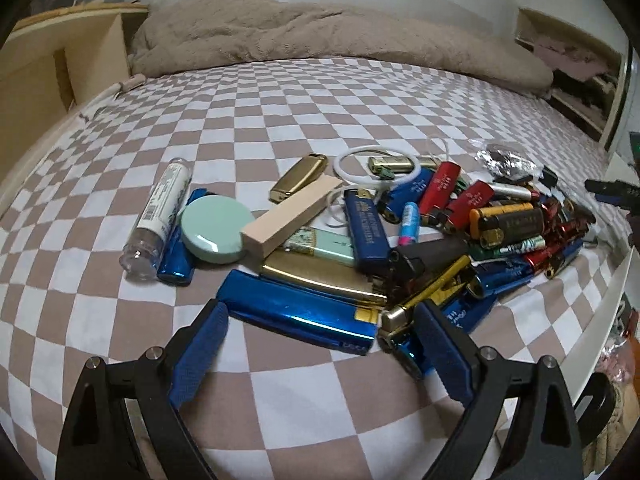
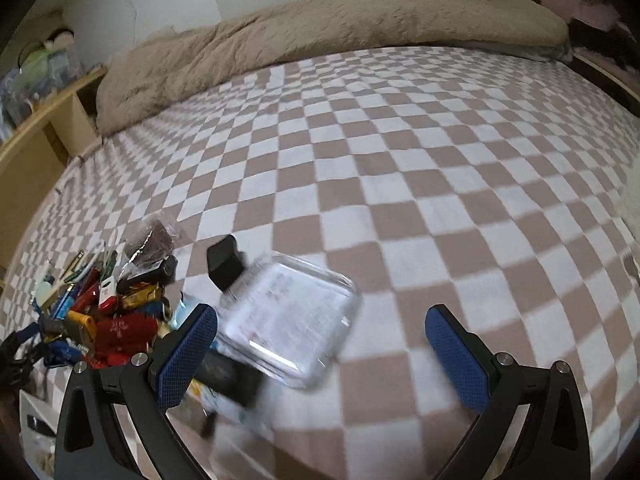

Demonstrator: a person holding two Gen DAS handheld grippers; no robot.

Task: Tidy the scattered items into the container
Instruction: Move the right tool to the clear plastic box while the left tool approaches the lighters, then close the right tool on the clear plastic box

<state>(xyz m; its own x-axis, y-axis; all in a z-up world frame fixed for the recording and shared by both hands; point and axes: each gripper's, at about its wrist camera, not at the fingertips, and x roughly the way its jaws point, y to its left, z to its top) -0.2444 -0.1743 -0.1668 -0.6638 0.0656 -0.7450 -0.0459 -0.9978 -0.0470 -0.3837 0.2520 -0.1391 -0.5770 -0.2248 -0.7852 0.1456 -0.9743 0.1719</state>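
Observation:
A heap of lighters (image 1: 480,224) in blue, red, gold and black lies on the checkered bed sheet (image 1: 280,112). With it are a mint round case (image 1: 212,230), a clear tube (image 1: 158,216), a wooden block (image 1: 292,216) and a white cable loop (image 1: 352,164). My left gripper (image 1: 322,346) is open, low over the sheet, with a big shiny blue lighter (image 1: 296,316) just ahead between its fingertips. My right gripper (image 2: 322,356) is open too. A clear, shallow square container (image 2: 288,320), blurred, lies between its fingers near the left one. A black box (image 2: 226,268) sits behind it, the lighters (image 2: 100,316) to the left.
A fluffy beige blanket (image 1: 320,36) is bunched along the far side of the bed. Wooden shelving (image 1: 52,64) stands at the left. The bed's white edge (image 1: 600,312) drops off close to the right of the heap. Bare checkered sheet (image 2: 440,180) stretches beyond the container.

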